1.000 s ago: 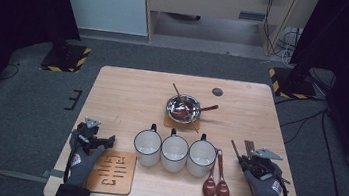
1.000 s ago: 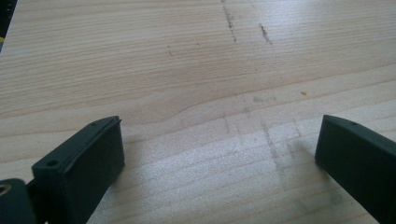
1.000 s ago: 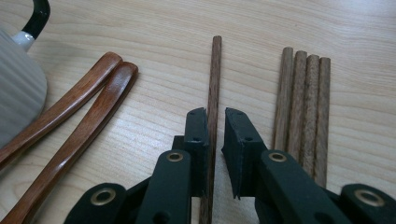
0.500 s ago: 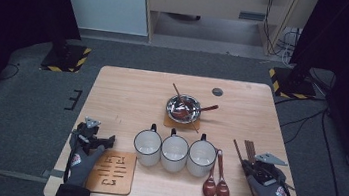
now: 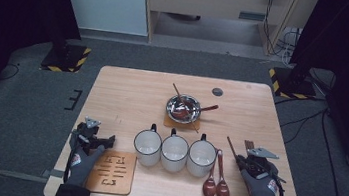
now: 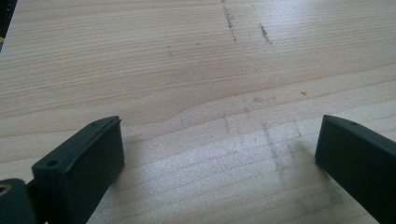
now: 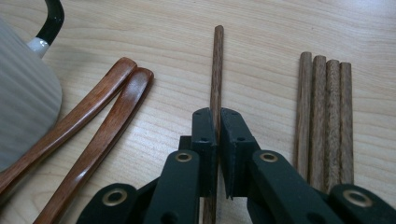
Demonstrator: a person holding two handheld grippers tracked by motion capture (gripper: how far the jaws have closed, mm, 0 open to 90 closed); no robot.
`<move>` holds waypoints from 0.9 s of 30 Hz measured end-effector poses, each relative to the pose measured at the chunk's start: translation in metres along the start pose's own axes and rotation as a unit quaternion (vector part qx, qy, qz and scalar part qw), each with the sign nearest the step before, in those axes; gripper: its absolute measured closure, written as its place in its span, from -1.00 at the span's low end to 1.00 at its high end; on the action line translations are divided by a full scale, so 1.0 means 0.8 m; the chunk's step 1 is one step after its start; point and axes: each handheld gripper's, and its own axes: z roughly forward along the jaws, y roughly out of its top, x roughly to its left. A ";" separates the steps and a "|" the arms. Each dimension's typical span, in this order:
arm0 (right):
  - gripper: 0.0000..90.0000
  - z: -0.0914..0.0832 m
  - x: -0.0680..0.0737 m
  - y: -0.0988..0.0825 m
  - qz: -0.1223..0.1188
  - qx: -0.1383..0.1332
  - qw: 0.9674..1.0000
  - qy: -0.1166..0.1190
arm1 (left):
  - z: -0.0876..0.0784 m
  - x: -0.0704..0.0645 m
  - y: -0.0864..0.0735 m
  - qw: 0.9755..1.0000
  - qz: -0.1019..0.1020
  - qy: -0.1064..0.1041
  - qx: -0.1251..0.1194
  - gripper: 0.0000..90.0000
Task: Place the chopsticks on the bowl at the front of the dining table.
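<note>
since the earlier frame our right gripper (image 7: 218, 122) has drawn a little back toward the table's near edge, its jaws having just closed around a single chopstick (image 7: 216, 65). they now pinch that stick between the pads, low over the wood, with its far end pointing toward the mugs' side of the table (image 5: 128, 92). our left gripper (image 6: 219, 154) has kept its place at the near left corner, jaws spread wide with nothing but bare tabletop between them.

a bundle of four more chopsticks (image 7: 324, 116) lies just beside the held one, untouched, and two wooden spoons (image 7: 100, 116) rest side by side on the other flank, next to the rightmost of three white mugs (image 5: 174, 153). farther back a steel bowl (image 5: 183, 108) on a small mat already carries a couple of utensils, though we cannot tell which.

we judge the work barely begun: one stick gripped, not yet lifted clear, with the rest of the cutlery waiting. a slotted wooden coaster (image 5: 112, 172) sits by our left hand (image 5: 81, 163).
</note>
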 end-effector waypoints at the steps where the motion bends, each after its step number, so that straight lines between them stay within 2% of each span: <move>1: 0.83 0.000 0.000 0.000 0.000 -0.001 1.000 0.000 | 0.000 0.000 0.000 1.000 0.000 0.000 0.000 -1.00; 8: 0.66 -0.008 -0.003 -0.004 -0.003 -0.013 1.000 0.009 | 0.000 0.000 0.000 1.000 0.000 0.000 0.000 -1.00; 18: 0.71 -0.016 -0.001 -0.012 -0.007 -0.008 1.000 0.009 | 0.000 0.000 0.000 1.000 0.000 0.000 0.000 -1.00; 27: 0.76 -0.010 0.001 -0.015 -0.010 0.005 1.000 0.005 | 0.000 0.000 0.000 1.000 0.000 0.000 0.000 -1.00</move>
